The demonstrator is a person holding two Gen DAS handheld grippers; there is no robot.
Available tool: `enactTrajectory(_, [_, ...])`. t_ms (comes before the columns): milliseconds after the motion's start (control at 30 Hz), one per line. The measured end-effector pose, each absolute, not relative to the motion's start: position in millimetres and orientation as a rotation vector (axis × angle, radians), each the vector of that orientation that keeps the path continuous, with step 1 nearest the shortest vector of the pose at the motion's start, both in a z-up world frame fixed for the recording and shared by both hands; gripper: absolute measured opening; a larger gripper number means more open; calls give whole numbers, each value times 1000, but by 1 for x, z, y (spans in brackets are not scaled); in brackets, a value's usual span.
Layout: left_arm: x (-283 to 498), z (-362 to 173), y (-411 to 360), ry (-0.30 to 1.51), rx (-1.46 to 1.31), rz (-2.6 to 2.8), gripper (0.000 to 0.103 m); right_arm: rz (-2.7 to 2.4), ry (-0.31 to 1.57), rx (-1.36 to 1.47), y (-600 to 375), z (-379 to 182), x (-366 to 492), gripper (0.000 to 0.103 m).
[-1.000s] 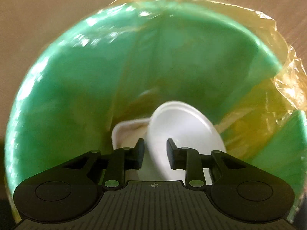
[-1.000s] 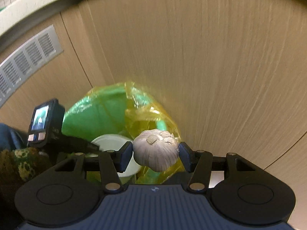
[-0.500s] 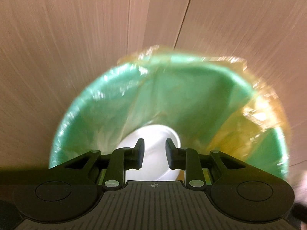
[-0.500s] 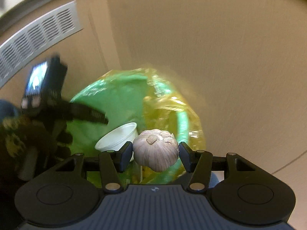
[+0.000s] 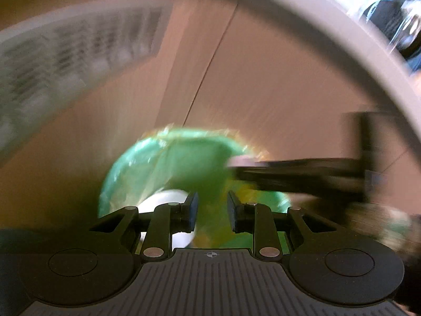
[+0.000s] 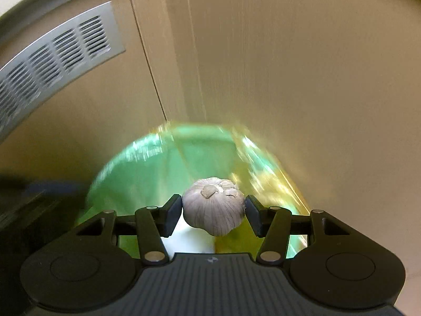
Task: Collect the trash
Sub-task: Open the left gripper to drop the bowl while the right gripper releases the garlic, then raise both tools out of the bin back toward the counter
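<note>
1. Floor (image 6: 315,92): tan wood-grain planks with seams running away from the cameras. A white slatted vent (image 6: 60,52) is set into it upper left. A grey curved edge (image 5: 342,34) arcs across the top of the left view; blurred dark items show beyond it, top right, too smeared to identify.
2. Bin (image 6: 163,168): green, lined with a yellow-tinted clear bag (image 6: 265,173), standing on the floor below both tongs, mouth open. A white cup (image 5: 163,200) lies inside near the lower left of the opening.
3. Right tongs (image 6: 213,210): clamped on a garlic bulb (image 6: 213,208), one pad on each side, root end facing the camera. The bulb hangs over the bin opening, above the cup.
4. Left tongs (image 5: 210,210): jaws apart, nothing between them, over the near rim of the bin.
5. In the way: in the left view the right tongs show as a dark blurred bar (image 5: 302,176) reaching in from the right across the bin's far-right rim. A dark blurred shape (image 6: 31,210) sits at the left edge of the right view; can't tell what it is.
6. Room: bare floor all round the bin; bag edge is bunched up on the right side.
</note>
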State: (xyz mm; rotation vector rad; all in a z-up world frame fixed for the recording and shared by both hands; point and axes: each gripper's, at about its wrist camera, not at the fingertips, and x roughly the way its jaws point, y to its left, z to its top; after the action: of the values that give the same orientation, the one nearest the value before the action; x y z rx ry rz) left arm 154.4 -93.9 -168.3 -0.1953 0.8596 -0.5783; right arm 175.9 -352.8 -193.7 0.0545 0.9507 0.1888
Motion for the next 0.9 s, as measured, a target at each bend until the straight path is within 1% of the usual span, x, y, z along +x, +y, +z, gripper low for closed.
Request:
enactTrajectory(100, [148, -165, -73, 794, -245, -607, 27, 233, 1027, 120, -333, -220, 223, 53])
enactTrajectory(233, [151, -172, -61, 819, -320, -591, 27, 240, 1192, 211, -310, -278, 267, 53])
enactTrajectory(367, [154, -179, -59, 838, -354, -604, 27, 194, 1321, 95, -297, -334, 280, 53])
enactTrajectory(467, [156, -179, -59, 839, -384, -614, 27, 156, 1361, 39, -303, -358, 277, 53])
enactTrajectory(533, [157, -180, -61, 845, -392, -622, 27, 140, 1367, 49, -309, -364, 274, 53])
enactTrajectory(700, [160, -182, -60, 852, -403, -635, 27, 99, 1312, 153, -330, -357, 262, 53])
enactTrajectory(900, [170, -195, -65, 855, -395, -623, 27, 55, 1386, 165, -329, -366, 252, 53])
